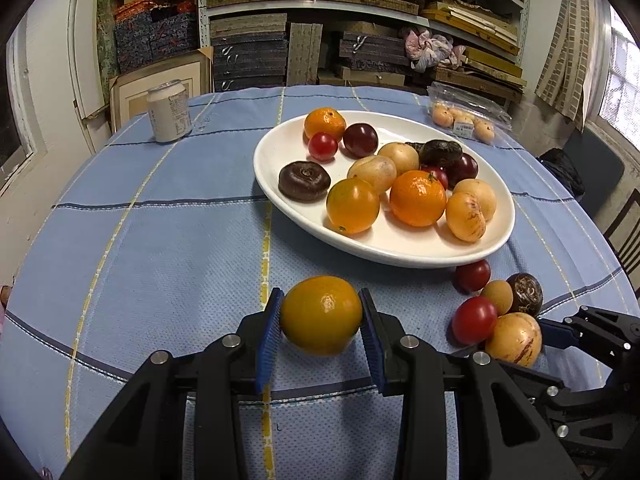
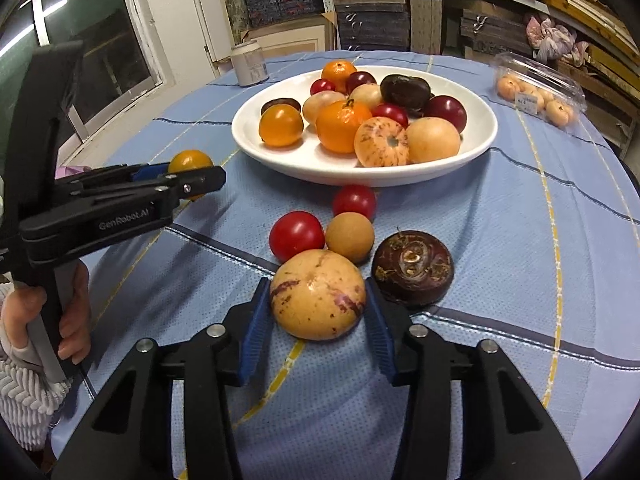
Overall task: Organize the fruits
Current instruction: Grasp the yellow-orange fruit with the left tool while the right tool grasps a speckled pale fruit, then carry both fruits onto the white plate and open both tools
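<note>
My left gripper [image 1: 320, 295] is shut on a yellow-orange round fruit [image 1: 321, 316], blue pads against both its sides, just above the blue checked cloth. The right wrist view shows that fruit [image 2: 189, 160] held at the far left. My right gripper [image 2: 316, 285] is shut on a pale yellow, purple-streaked melon-like fruit [image 2: 317, 294], which rests on the cloth. Touching it are a red tomato [image 2: 296, 236], a tan round fruit [image 2: 349, 237] and a dark brown fruit [image 2: 412, 266]; another red fruit [image 2: 354, 200] lies behind. The white oval plate [image 1: 264, 152] beyond holds several fruits.
A pale drinks can [image 1: 168, 110] stands at the table's far left. A clear plastic box of small oranges [image 1: 464, 114] lies at the far right. Stacked shelves fill the wall behind. A chair [image 1: 626, 232] stands by the right edge. A person's hand [image 2: 74, 308] grips the left handle.
</note>
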The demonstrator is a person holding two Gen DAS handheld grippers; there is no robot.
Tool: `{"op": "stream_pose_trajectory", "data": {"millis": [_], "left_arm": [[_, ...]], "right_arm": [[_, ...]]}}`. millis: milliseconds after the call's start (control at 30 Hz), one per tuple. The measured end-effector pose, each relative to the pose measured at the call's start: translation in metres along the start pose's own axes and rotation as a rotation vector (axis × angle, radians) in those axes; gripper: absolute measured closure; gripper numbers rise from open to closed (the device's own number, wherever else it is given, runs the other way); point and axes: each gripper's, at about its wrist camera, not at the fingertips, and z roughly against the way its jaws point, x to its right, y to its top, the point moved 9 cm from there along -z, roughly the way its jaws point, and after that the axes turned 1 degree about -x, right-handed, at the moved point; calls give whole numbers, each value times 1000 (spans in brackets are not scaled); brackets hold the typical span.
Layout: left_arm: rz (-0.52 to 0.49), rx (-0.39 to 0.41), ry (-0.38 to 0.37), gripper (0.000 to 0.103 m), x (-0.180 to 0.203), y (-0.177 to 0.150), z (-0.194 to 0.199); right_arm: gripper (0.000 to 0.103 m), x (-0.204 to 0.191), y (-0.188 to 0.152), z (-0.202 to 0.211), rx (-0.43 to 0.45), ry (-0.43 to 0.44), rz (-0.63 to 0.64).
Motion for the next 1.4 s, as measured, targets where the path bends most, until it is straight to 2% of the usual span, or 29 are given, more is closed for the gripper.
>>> {"op": "stream_pose_trajectory", "data": {"millis": [167, 300, 467, 567, 667, 800, 933, 1033, 1067, 1167, 1300, 1400], "left_arm": [[7, 17, 0, 65, -1, 1, 3], [17, 60, -3, 65, -1, 16, 18], [-33, 112, 29, 65, 1, 69, 31], [-36, 126, 42, 65, 1, 107, 23], [-34, 104, 49, 65, 1, 126, 1], [-3, 48, 34, 65, -1, 135, -41], [14, -13, 9, 65, -1, 132, -78], [10, -25, 2, 65, 0, 129, -91], [9, -24, 0, 61, 0, 128, -92], [15, -7, 7, 35, -2, 128, -89], [27, 35, 23, 34, -12, 126, -64], [81, 61, 5, 27, -22, 117, -37]], "right_arm": [[58, -3, 0, 14, 42, 12, 3], [58, 12, 16, 49, 147, 42, -71], [58, 46, 74, 92, 253, 18, -122], [58, 66, 116, 103, 290, -2, -144], [58, 82, 153, 84, 265, 0, -175], [58, 93, 187, 24, 168, -6, -194], [58, 96, 200, -32, 74, -13, -202], [58, 95, 199, -59, 23, -26, -194], [57, 96, 199, -64, 15, -32, -196], [55, 101, 199, -68, 19, -18, -227], [53, 103, 199, -31, 99, 25, -267], [35, 101, 191, 21, 202, 30, -265]]}}
